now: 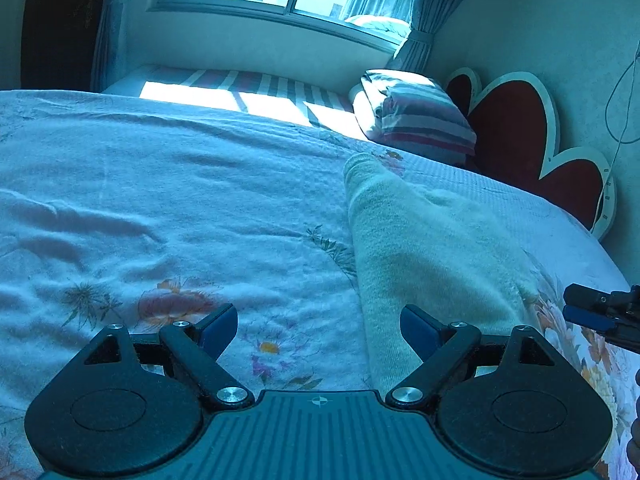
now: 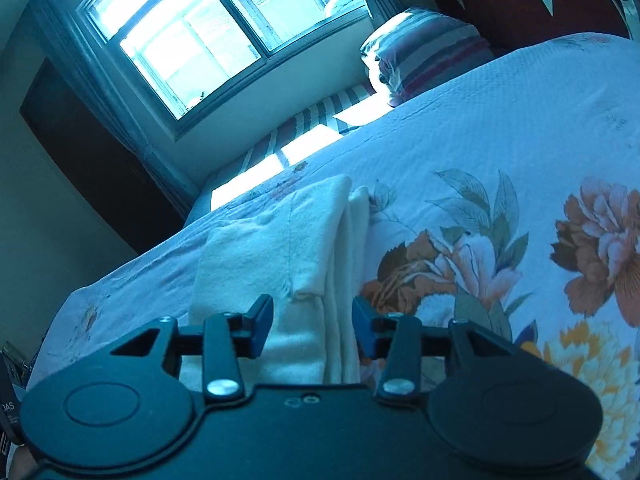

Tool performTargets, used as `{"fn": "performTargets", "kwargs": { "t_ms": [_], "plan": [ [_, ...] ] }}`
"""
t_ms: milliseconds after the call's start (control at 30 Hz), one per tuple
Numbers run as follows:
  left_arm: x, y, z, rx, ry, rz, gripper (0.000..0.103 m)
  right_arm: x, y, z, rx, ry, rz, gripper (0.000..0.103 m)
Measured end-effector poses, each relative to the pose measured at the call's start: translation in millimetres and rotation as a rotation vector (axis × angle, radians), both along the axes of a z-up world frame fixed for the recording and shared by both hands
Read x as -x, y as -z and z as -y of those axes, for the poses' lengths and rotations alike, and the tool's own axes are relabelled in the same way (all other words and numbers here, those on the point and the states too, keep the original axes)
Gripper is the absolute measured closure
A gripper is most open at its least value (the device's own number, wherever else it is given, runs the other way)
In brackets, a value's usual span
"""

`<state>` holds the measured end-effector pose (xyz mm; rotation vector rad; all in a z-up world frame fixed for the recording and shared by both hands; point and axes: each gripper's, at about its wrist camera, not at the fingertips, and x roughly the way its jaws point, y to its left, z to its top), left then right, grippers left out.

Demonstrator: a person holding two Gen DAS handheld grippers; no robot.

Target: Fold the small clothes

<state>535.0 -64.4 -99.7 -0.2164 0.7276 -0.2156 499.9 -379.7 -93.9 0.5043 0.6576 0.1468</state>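
Bed cover [image 1: 168,184] with printed flowers carries the one small garment [image 1: 420,248], a pale cream piece folded into a long narrow strip. It lies flat on the cover, with its far end pointing toward the striped pillow [image 1: 416,116]. From the right wrist view its folded layers are stacked along the right edge, but I cannot count them surely.

No box or basket shows in either view; the garment rests only on the bed.

One pillow lies at the head of the bed, beside one red headboard [image 1: 516,128] with a white scalloped edge. One window [image 2: 192,36] with a curtain at each side stands behind the bed.

Two tools are visible. The left gripper [image 1: 320,326] hangs over the cover with its jaws spread wide and nothing between them; the near end of the garment is just beside its right finger. The right gripper [image 2: 312,324] has its jaws parted on both sides of the near end of the garment, and the blue pads [image 2: 262,330] do not press the cloth.
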Motion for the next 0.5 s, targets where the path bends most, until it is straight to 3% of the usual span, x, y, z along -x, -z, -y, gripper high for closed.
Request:
{"fn": "performTargets", "kwargs": {
  "t_ms": [167, 367, 500],
  "plan": [
    [-10, 0, -1, 0.007, -0.027, -0.006, 0.015, -33, 8, -5, -0.001, -0.108, -0.034, 0.068],
    [-11, 11, -8, -0.005, -0.047, -0.035, 0.015, -52, 21, -7, 0.032, -0.120, -0.067, 0.065],
    [-12, 17, -9, 0.000, -0.060, -0.050, 0.015, -67, 27, -6, -0.031, -0.194, -0.089, 0.062]
  ]
}}
